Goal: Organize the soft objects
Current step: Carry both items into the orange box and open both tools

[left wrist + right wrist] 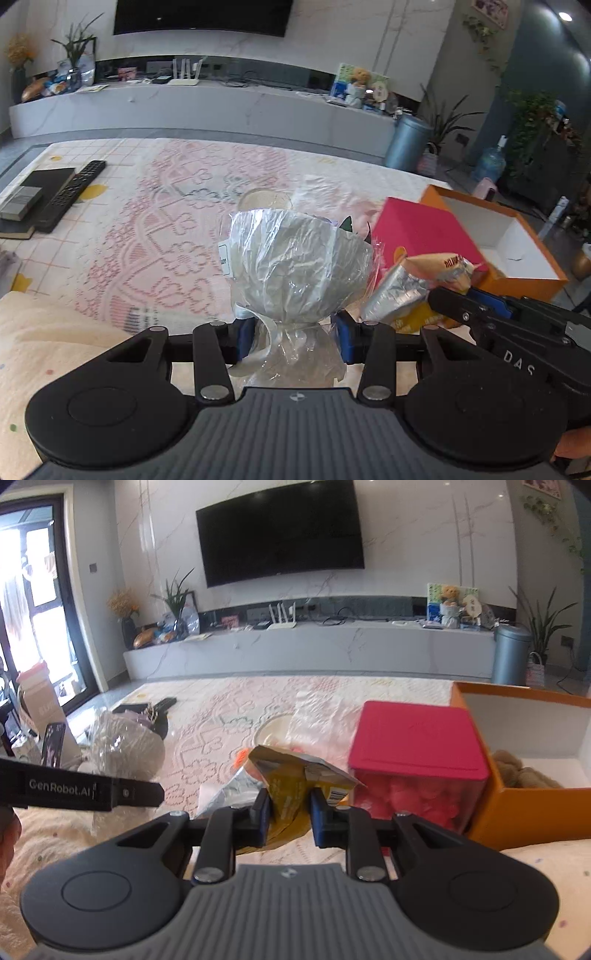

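My left gripper [295,338] is shut on the gathered neck of a clear crinkled plastic bag [295,266] with a pale soft bundle inside, lifted over the table. In the right wrist view the same bag [125,749] hangs at the left. My right gripper [288,814] is shut on a yellow and silver foil snack pouch [291,779]; the pouch [417,284] and the right gripper's black body [517,332] show at the right of the left wrist view. An orange box [524,805], open at the top, holds a brown plush toy [517,771].
A pink-lidded clear container [413,764] stands left of the orange box. A remote [74,192] and books [26,203] lie at the far left of the patterned cloth [166,221]. A round glass lid [273,731] rests mid-table. A cream blanket [48,350] covers the near edge.
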The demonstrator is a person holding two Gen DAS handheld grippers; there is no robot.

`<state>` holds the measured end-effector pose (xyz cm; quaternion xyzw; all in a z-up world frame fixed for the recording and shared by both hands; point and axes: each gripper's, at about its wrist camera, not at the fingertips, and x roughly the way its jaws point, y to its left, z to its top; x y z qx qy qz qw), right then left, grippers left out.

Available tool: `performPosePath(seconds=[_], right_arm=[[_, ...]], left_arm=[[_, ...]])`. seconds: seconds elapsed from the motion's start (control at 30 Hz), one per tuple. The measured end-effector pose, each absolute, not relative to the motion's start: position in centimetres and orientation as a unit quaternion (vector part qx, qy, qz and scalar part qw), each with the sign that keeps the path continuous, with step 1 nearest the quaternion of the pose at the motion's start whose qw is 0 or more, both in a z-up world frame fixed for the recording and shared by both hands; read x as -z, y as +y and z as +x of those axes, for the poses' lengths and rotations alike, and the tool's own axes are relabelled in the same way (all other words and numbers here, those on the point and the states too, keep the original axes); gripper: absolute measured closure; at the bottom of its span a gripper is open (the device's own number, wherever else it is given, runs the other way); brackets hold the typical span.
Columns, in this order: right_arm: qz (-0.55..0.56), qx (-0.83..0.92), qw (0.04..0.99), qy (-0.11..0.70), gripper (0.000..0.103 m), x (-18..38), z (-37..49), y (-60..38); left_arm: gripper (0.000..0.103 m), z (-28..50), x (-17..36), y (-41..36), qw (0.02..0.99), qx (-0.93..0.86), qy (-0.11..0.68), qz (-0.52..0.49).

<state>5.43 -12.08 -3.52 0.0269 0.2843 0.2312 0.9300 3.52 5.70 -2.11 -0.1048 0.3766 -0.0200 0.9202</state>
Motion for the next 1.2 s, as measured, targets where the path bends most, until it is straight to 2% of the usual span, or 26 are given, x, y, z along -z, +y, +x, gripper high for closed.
performPosePath(seconds=[0.27,0.67,1.0,1.2], right_arm=[[0.055,-0.204,0.942,0.260,0.082,0.7,4.7,-15.4],[0.009,-0.146,0.970,0.196,0.083,-4.0,4.6,-20.5],[0.005,-0.089,0.978,0.187,0.084,-5.3,7.1,-26.0],[0.004,-0.064,0.979,0.193,0.084,-5.2,9.3,-28.8]], left_arm=[[0.053,3.5,0.3,2.4,0.929,0.055,0.356,-0.082],[0.053,5.6,-2.9,-1.6,0.943,0.101,0.314,-0.048],[0.053,9.6,-3.0,-7.9,0.936,0.162,0.311,-0.015],[0.053,12.8,-2.4,-10.3,0.926,0.189,0.325,-0.028]])
